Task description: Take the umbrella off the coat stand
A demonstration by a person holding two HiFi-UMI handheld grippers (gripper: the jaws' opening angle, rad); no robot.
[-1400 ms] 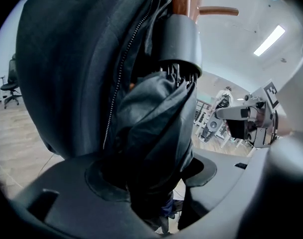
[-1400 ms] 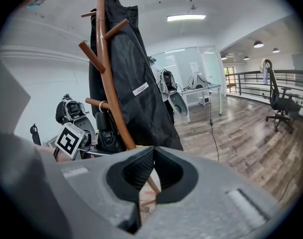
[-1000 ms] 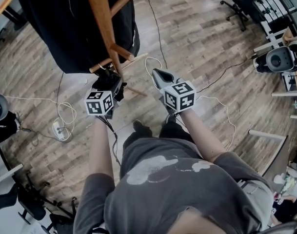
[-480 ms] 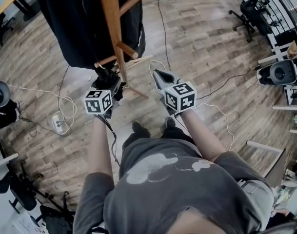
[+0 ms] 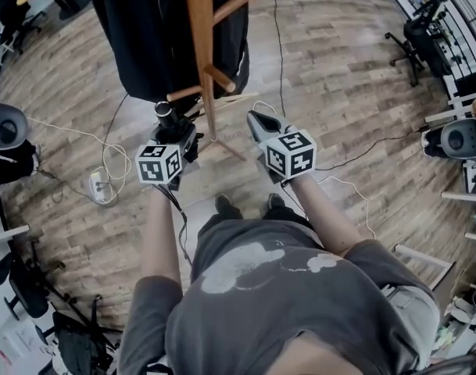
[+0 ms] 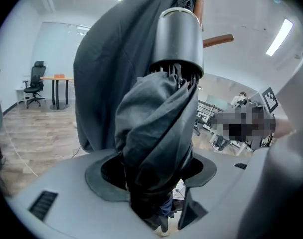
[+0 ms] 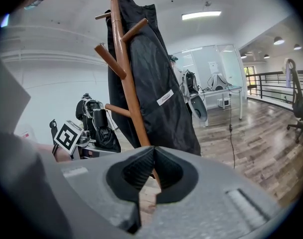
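Now the left tongs (image 6: pixel 151 178) grip the folded umbrella (image 6: pixel 158 118), jaws held wide by its bundled cloth. A second ago its grey cap overlapped a low peg of the coat stand (image 5: pixel 200 45) ahead; now it shows just clear of that peg. Alongside, the right tongs (image 7: pixel 152 171) are closed on nothing. The umbrella seems unhooked, so only drawing it away remains.

Black coat (image 5: pixel 148 33), wood floor (image 5: pixel 339 84), office chair (image 6: pixel 34 81)

Looked steeply down from head; rode left gripper (image 5: pixel 171 131) and right gripper (image 5: pixel 255 121), close, facing the shared stand (image 5: pixel 198 45).
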